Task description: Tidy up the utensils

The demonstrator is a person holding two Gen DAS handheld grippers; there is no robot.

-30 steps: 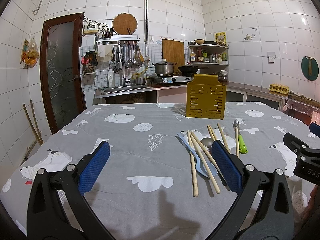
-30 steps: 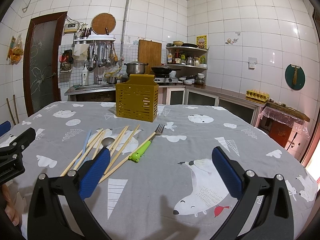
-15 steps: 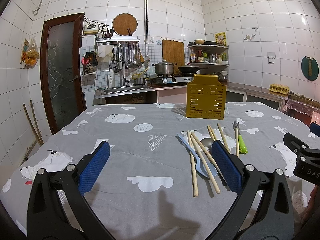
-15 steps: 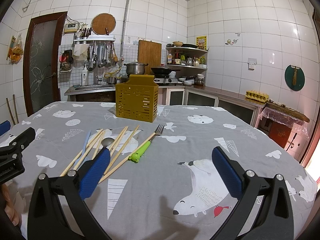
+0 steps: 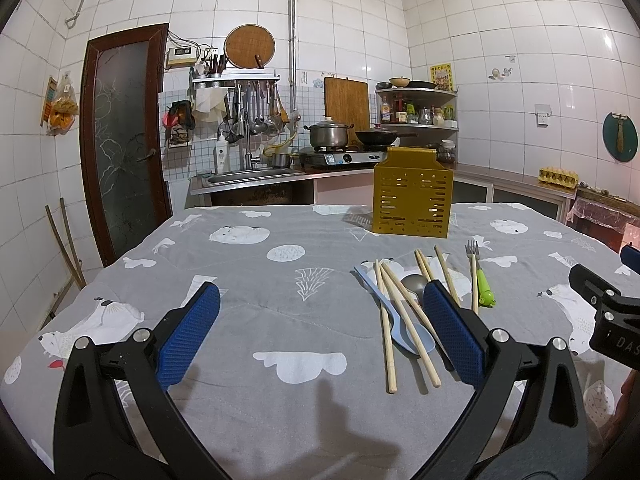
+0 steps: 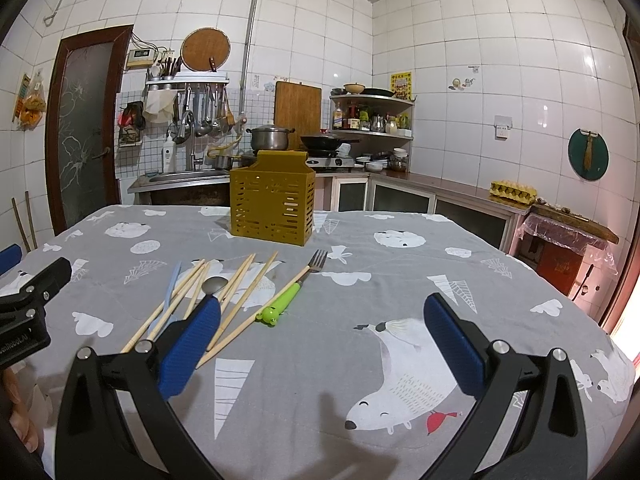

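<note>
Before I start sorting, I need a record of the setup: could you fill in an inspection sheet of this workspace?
Surface: table under a grey animal-print cloth.
Job's things: yellow slotted holder upright at the far side; chopsticks, blue spoon, metal spoon and green-handled fork loose in front of it.
Clutter: nothing seen.
Grippers: left gripper and right gripper open, empty, above the cloth.
Cables: nothing seen on the table.
Surroundings: tiled kitchen, sink, stove with pot, door.
</note>
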